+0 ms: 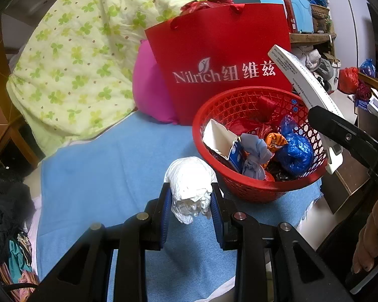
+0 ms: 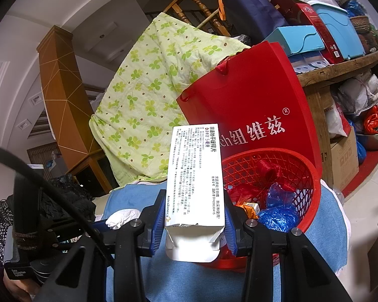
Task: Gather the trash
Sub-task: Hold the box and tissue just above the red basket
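Even, soft indoor light, sharp focus, strong fisheye bending and dark corners.

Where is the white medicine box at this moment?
The white medicine box is clamped upright in the right tongs, just left of the red basket in the right wrist view, in front of the red paper bag.

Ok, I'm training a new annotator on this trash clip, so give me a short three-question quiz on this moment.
1. What does the left gripper hold?
2. True or false: the white box already lies inside the red basket.
3. What stands behind the basket? A) red bag B) green bucket C) black crate

Key: 1. A crumpled white wad. 2. False; the right gripper holds it. 3. A, the red bag.
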